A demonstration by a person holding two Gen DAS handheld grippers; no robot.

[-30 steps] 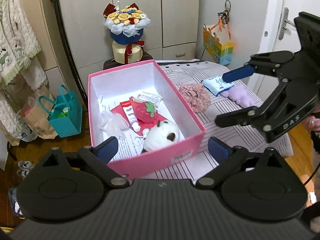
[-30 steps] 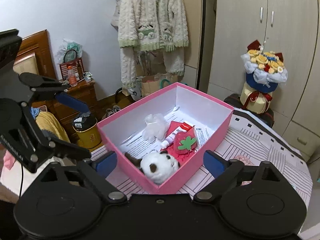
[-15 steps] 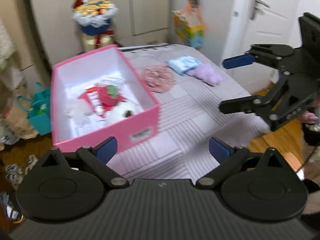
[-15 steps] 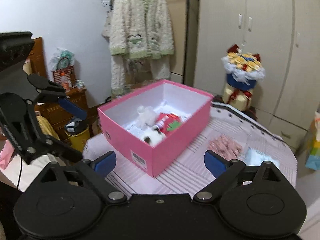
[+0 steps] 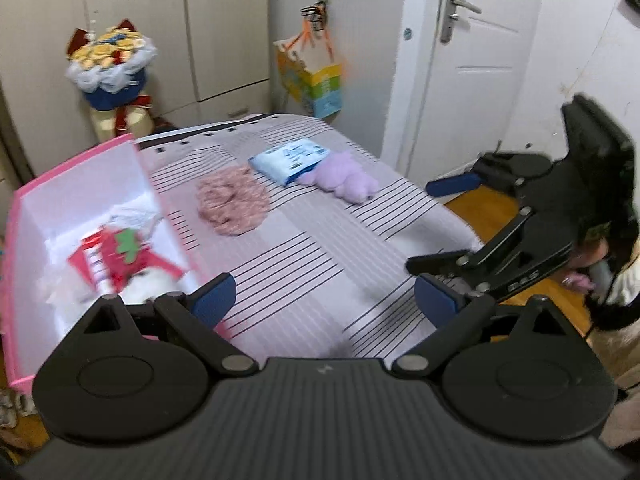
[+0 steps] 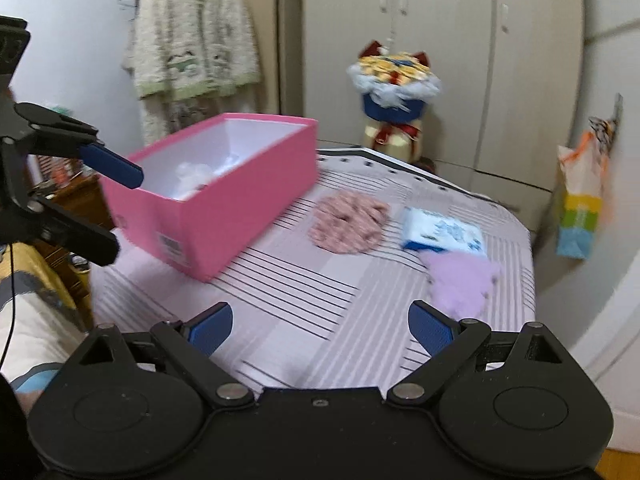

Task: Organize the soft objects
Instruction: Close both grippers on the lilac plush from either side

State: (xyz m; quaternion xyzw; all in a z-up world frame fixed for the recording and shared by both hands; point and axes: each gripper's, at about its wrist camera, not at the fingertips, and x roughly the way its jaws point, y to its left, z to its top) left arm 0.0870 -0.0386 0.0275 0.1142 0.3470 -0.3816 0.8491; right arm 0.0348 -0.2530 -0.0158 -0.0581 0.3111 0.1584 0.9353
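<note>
An open pink box [image 5: 76, 168] [image 6: 240, 196] stands on the striped table at the left, holding a strawberry plush [image 5: 126, 252], a white plush and small packets. A pink fuzzy piece [image 5: 232, 204] [image 6: 348, 220], a blue-white tissue pack [image 5: 290, 160] [image 6: 442, 232] and a purple plush [image 5: 344, 180] [image 6: 464, 280] lie to its right. My left gripper [image 5: 324, 300] is open and empty above the table's near part. My right gripper [image 6: 320, 324] is open and empty, near the table's front edge; it also shows in the left wrist view [image 5: 440, 232].
A flower bouquet [image 5: 110, 68] stands behind the table by the cupboards. A colourful paper bag [image 5: 316, 84] hangs on the wall beside a white door [image 5: 472, 60]. A knitted cardigan [image 6: 192, 40] hangs at the back left. The striped table cloth [image 5: 320, 248] stretches between box and right edge.
Both views have swung to the right, away from the box and toward the pink piece, tissue pack and purple plush. Both grippers stay open and empty.
</note>
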